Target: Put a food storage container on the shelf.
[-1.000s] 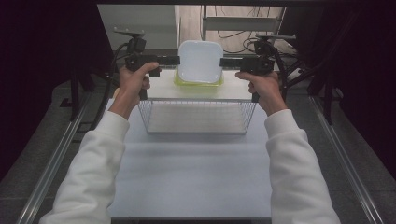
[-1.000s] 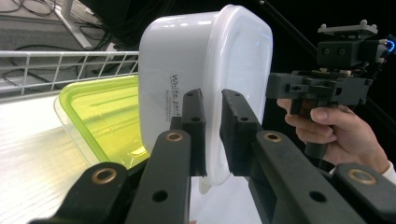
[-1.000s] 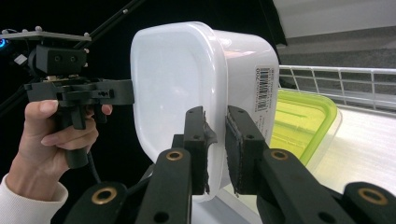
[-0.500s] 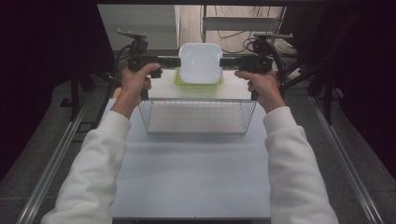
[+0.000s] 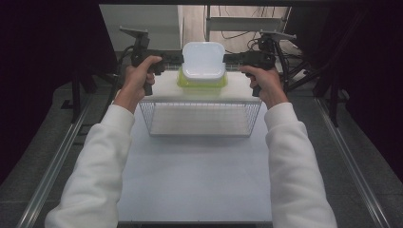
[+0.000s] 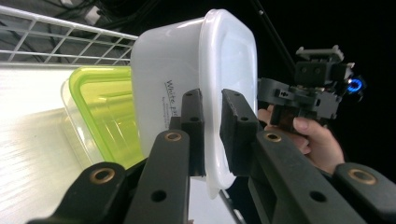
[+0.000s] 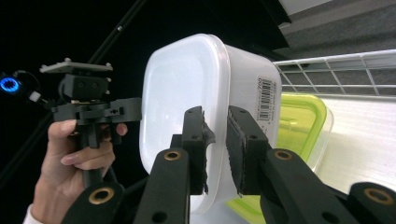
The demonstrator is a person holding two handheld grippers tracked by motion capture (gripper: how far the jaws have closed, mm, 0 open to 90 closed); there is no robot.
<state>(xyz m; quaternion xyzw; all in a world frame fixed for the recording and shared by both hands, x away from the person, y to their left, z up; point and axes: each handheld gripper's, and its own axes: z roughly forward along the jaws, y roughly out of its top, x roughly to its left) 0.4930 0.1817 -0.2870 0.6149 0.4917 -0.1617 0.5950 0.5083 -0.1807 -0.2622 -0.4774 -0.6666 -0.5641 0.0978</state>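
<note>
At the far edge of the white table [image 5: 195, 185], a white rectangular plastic tub with a white lid [image 5: 204, 60] is held up between two handheld grippers, just above a clear plastic container with a lime-green lid [image 5: 201, 82] that lies on the pale shelf behind a white wire basket [image 5: 204, 118]. The tub's left rim is pinched by the left gripper [image 5: 177, 59], whose black jaws are seen clamped on the lip in the left gripper view [image 6: 212, 135]. The right rim is gripped by the right gripper [image 5: 229, 58], its pads pressed on either side of the lid's edge in the right gripper view [image 7: 215, 149]. A barcode label [image 7: 265, 98] is carried on the tub's side wall. White sleeves [image 5: 102, 161] are worn on both forearms.
</note>
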